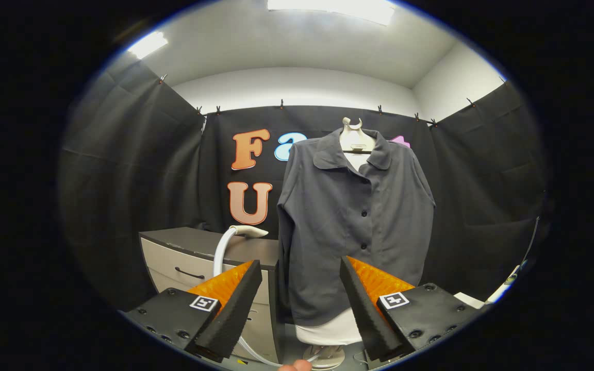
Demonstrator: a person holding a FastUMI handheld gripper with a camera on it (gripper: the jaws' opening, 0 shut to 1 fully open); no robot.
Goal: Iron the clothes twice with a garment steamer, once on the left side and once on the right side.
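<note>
A dark grey buttoned shirt (356,216) hangs on a white mannequin torso (355,138), straight ahead beyond my fingers. The steamer head (248,231), white with a curved white hose (220,252), rests on a grey drawer cabinet (209,247) left of the shirt. My gripper (301,281) is open, its fingers wide apart with nothing between them, and stands well short of both the shirt and the steamer. The lower hem of the shirt shows in the gap between the fingertips.
The cabinet has a dark top and drawers with dark handles (190,273). The mannequin's round base (326,356) stands on the floor below the shirt. A fingertip of a person's hand (295,366) shows low between the fingers. A white object (503,288) lies at the right.
</note>
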